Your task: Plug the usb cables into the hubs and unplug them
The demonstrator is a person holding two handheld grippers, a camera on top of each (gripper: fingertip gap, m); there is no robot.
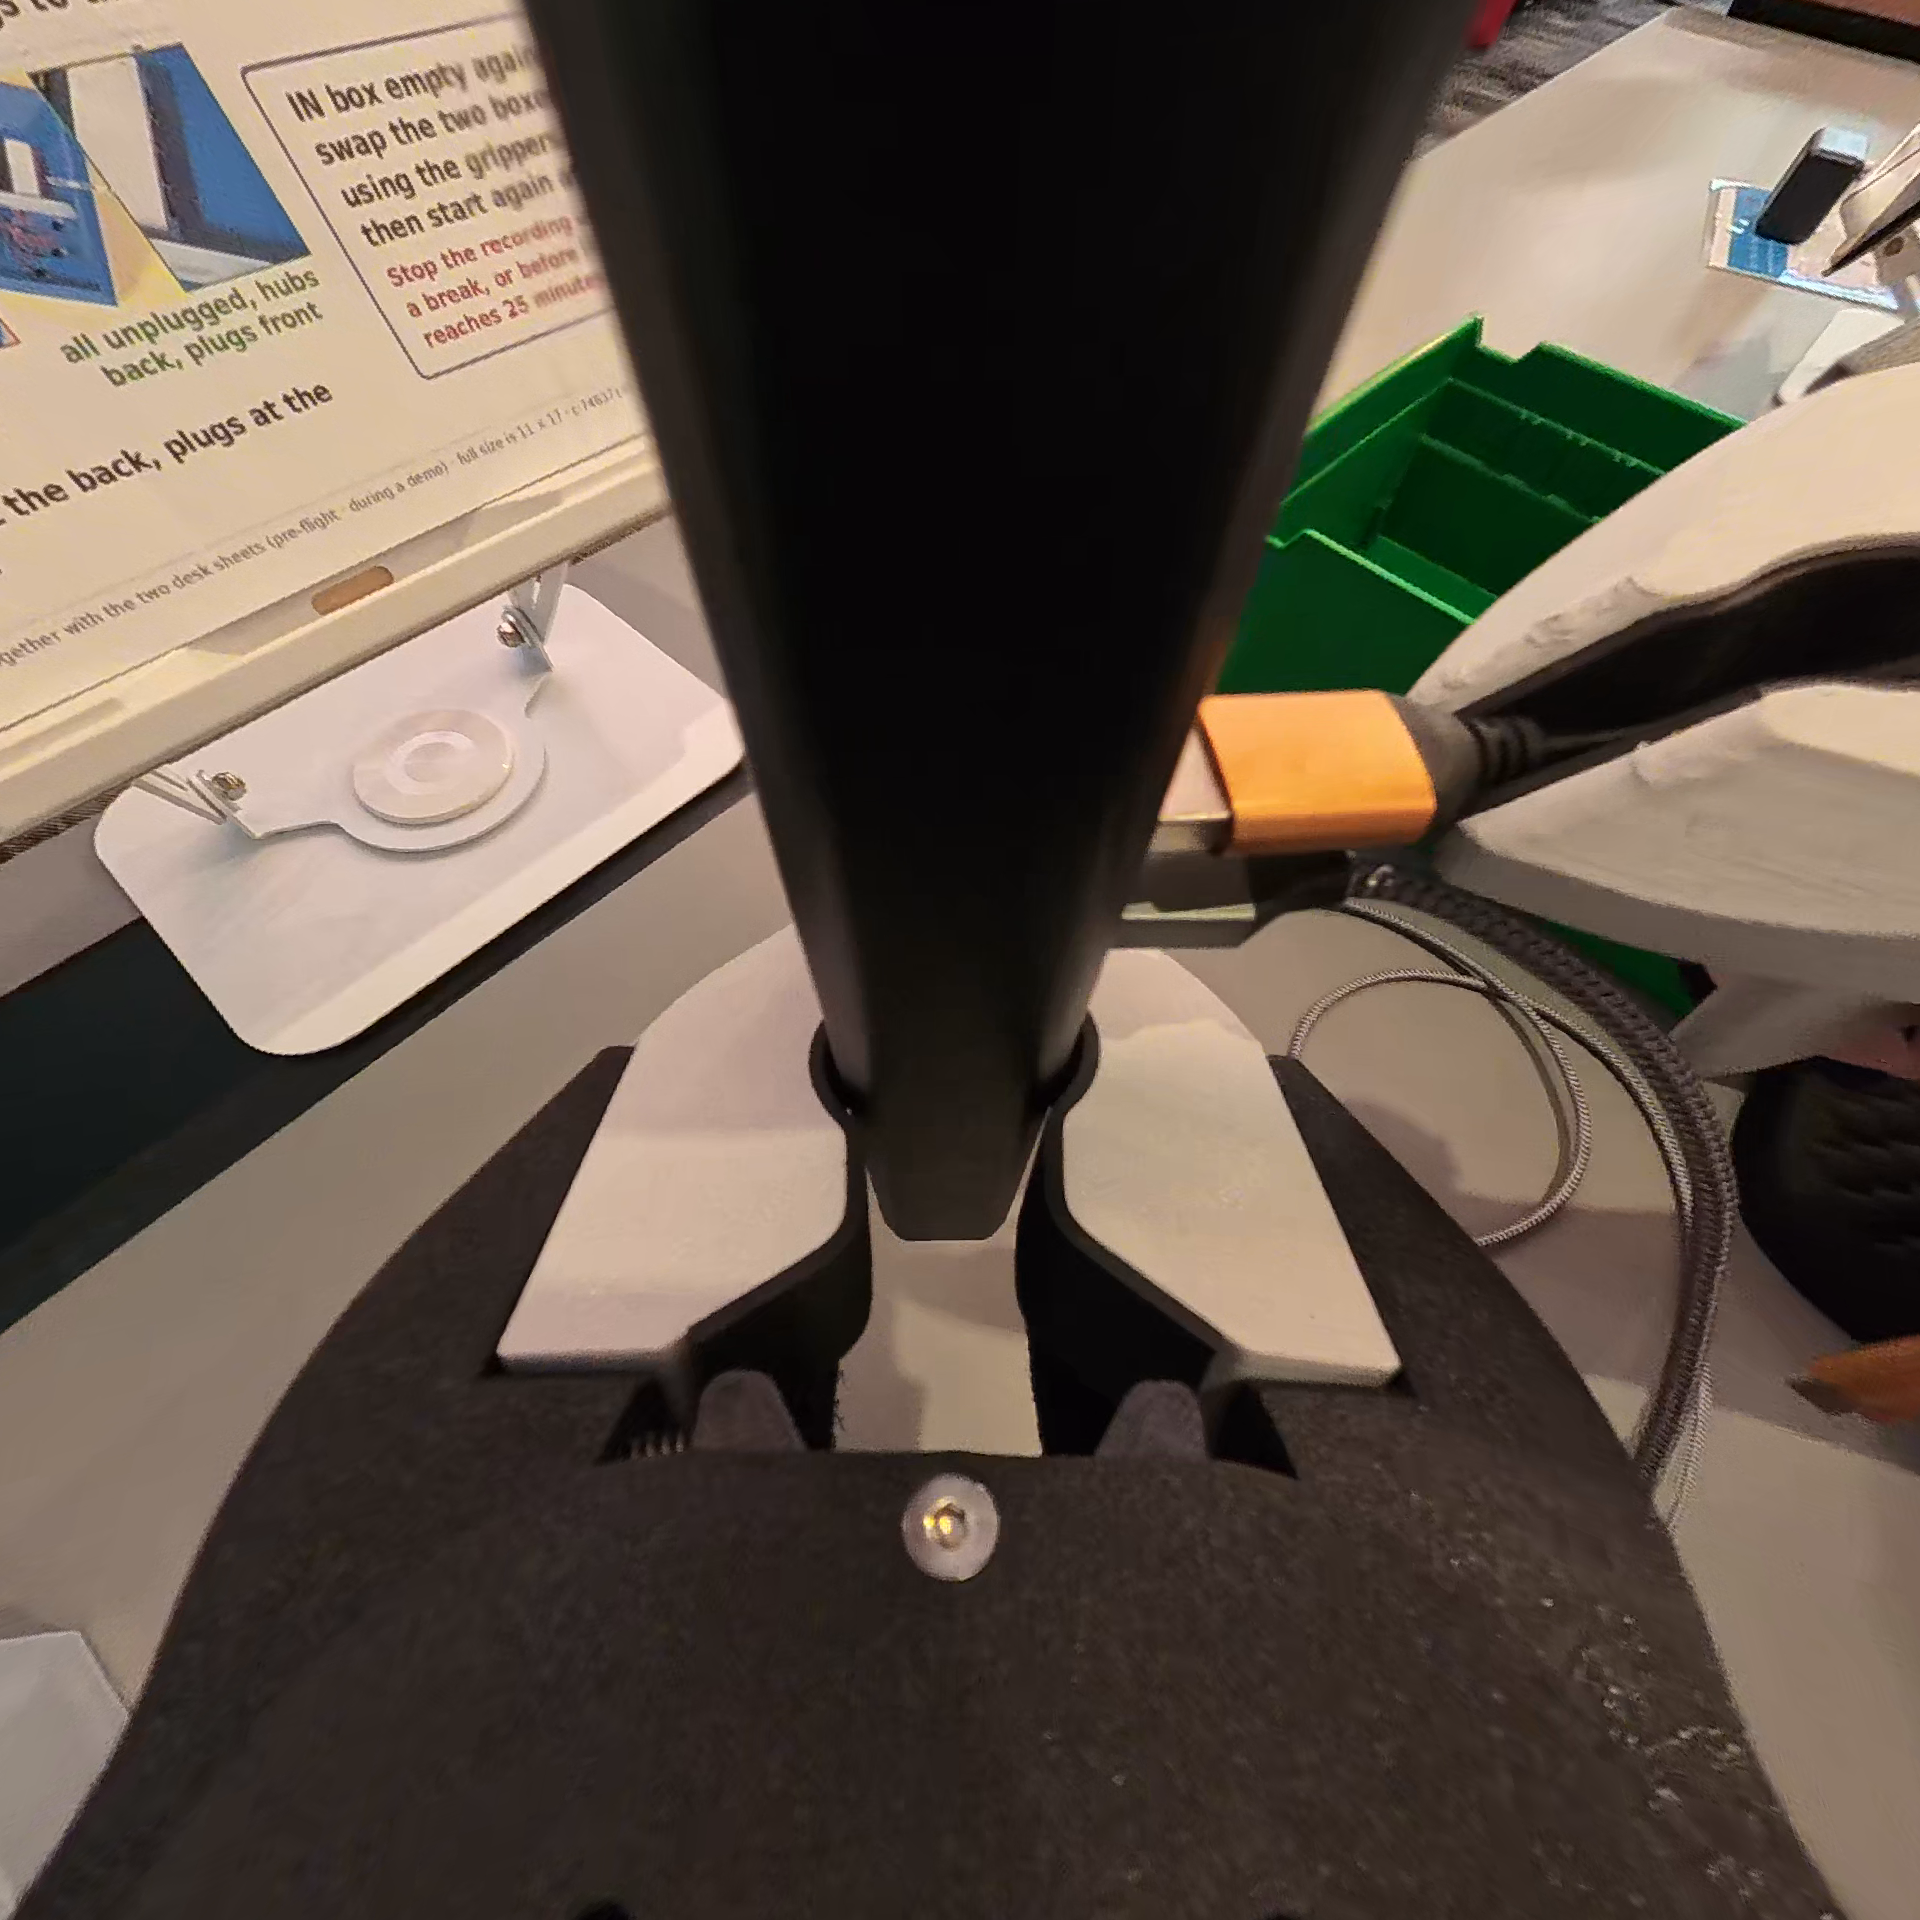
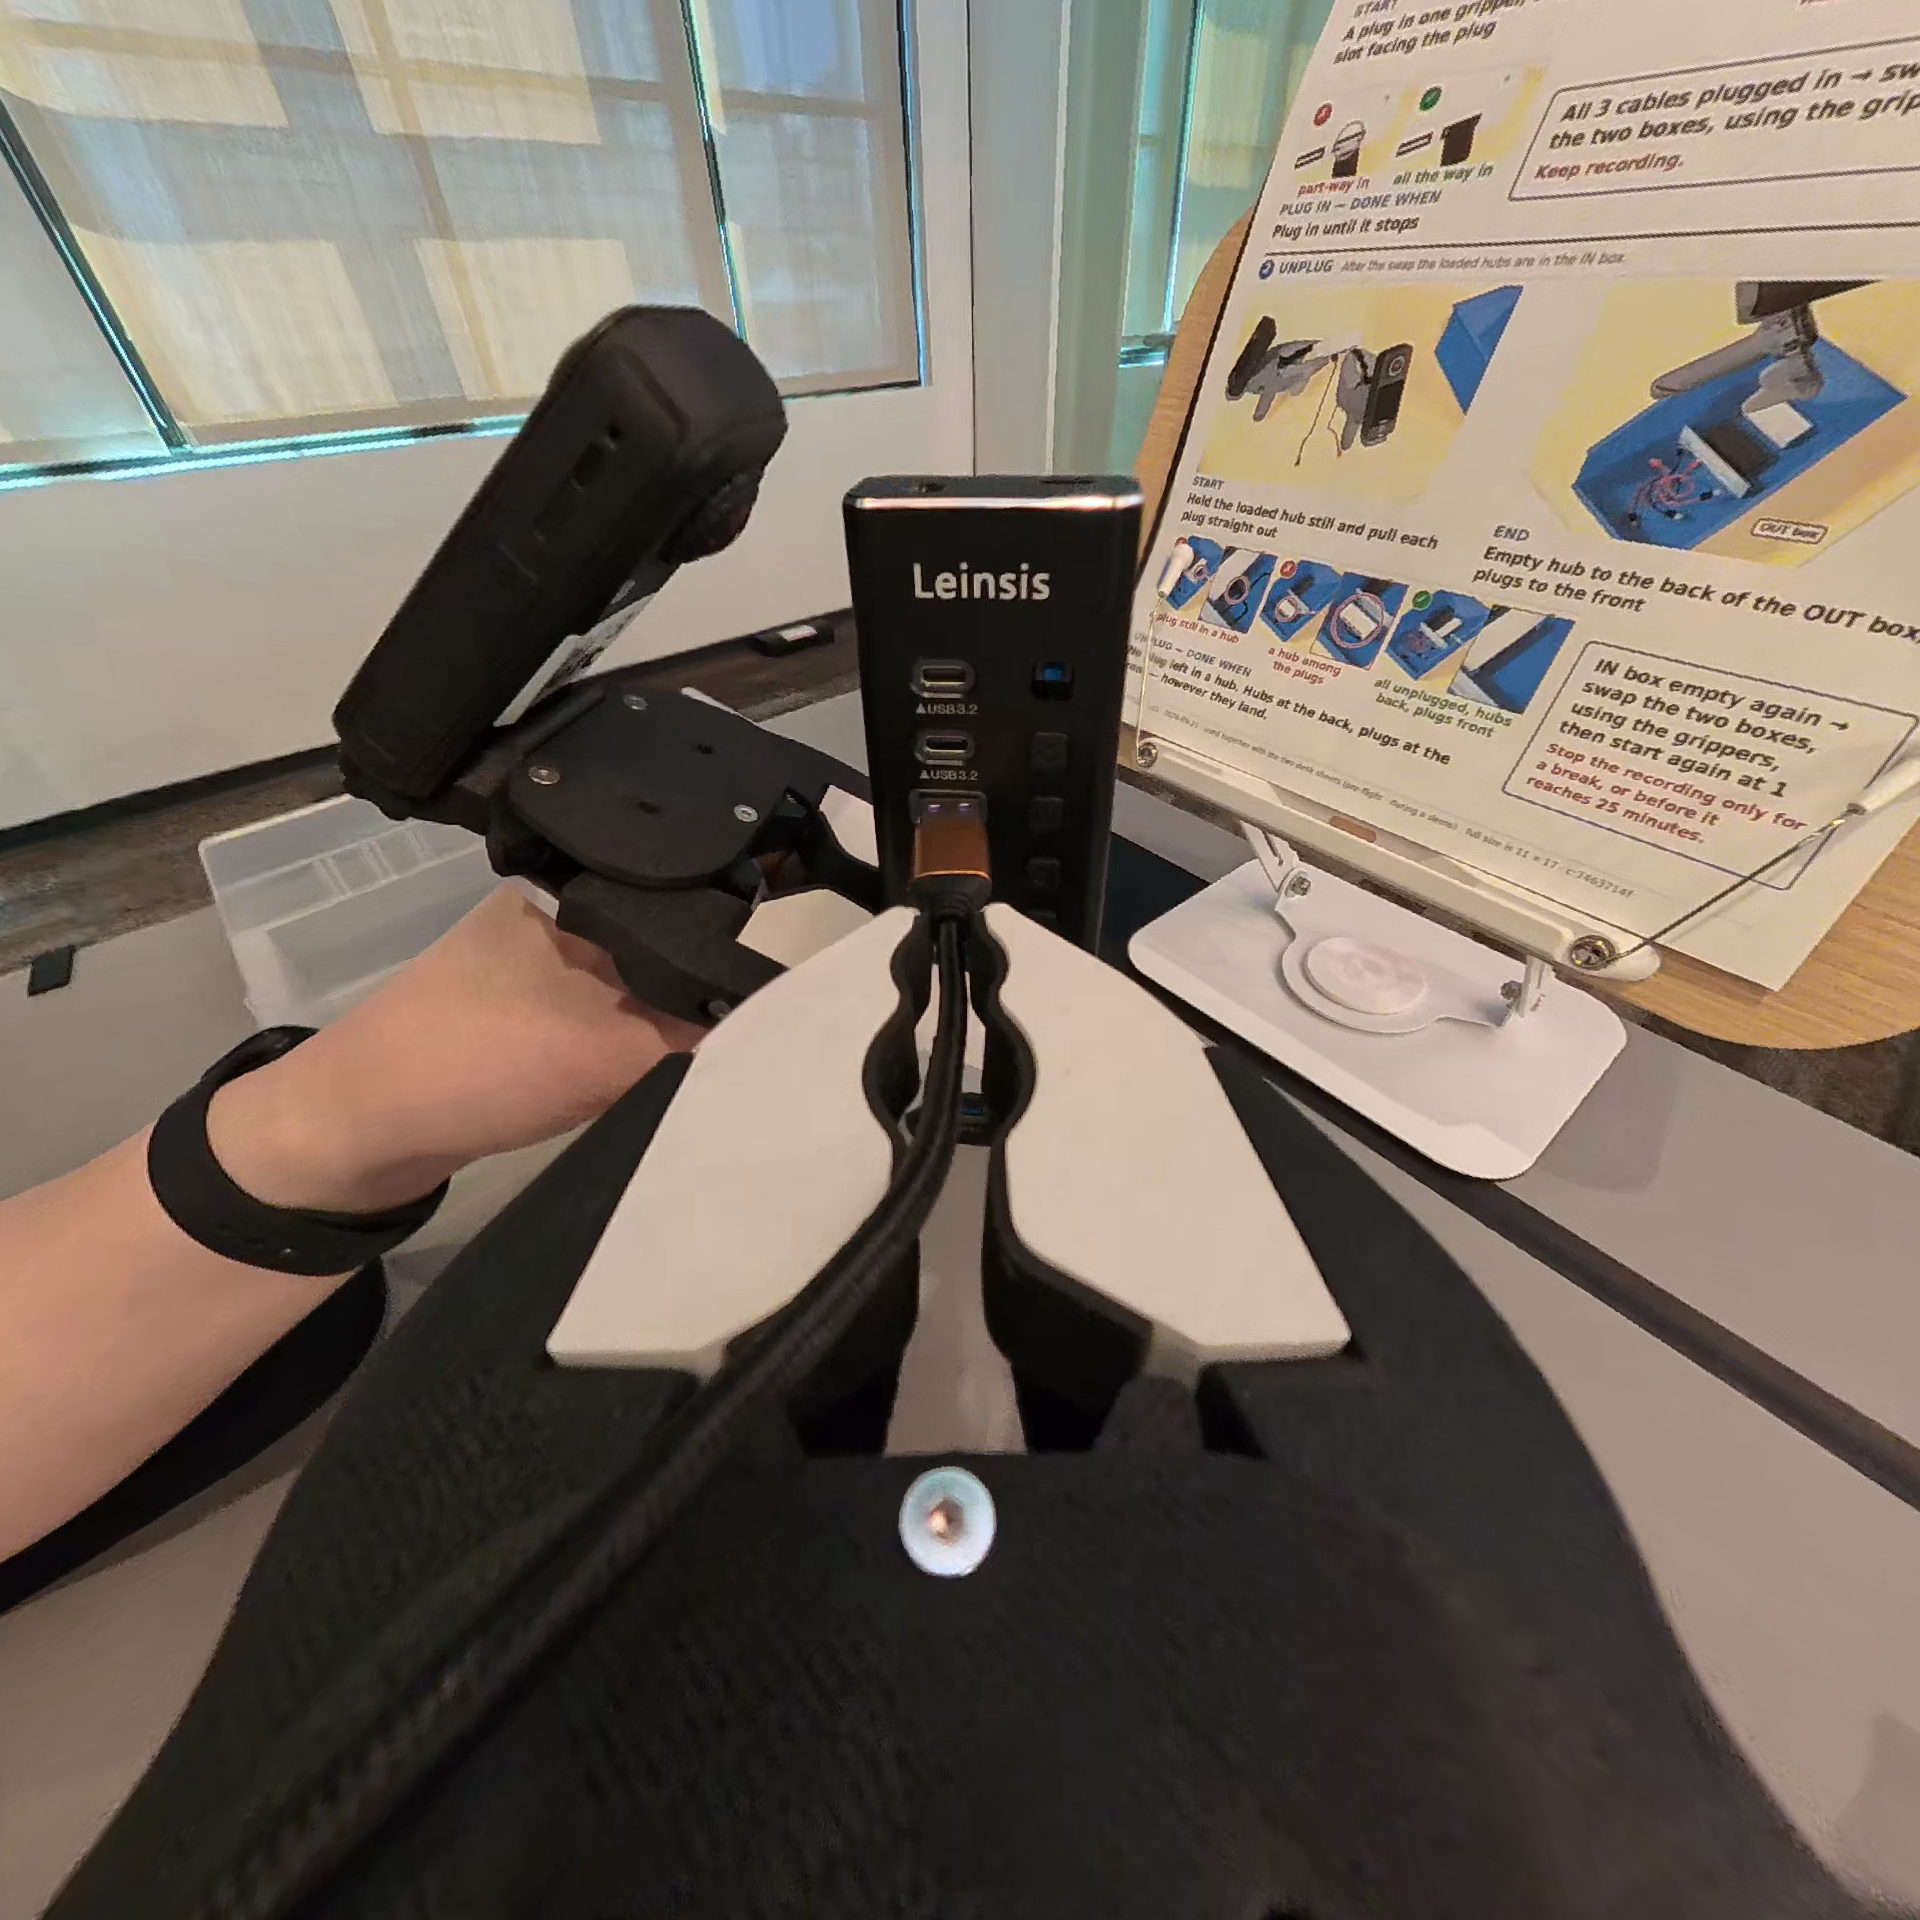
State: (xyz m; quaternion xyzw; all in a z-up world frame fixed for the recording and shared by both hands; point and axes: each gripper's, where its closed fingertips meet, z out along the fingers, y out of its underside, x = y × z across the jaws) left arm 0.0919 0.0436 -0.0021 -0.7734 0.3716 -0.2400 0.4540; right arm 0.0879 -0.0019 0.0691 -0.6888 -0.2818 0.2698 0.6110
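An office-like data-recording station: a grey worktop (image 2: pixel 1714 1195) carries a printed instruction sheet on a white metal stand (image 2: pixel 1382 997) at the right of the frame; large gridded windows (image 2: pixel 416 208) fill the upper left; a green compartmented plastic bin (image 1: pixel 1455 499) sits at upper right.

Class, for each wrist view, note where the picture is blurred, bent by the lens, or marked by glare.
Left wrist view: the black hub sits so close that it is a featureless dark mass; the instruction sheet is soft at the edge. Right wrist view: the window frames bow from wide-angle distortion; the orange plug is sharp; the left tongs look slightly smeared.
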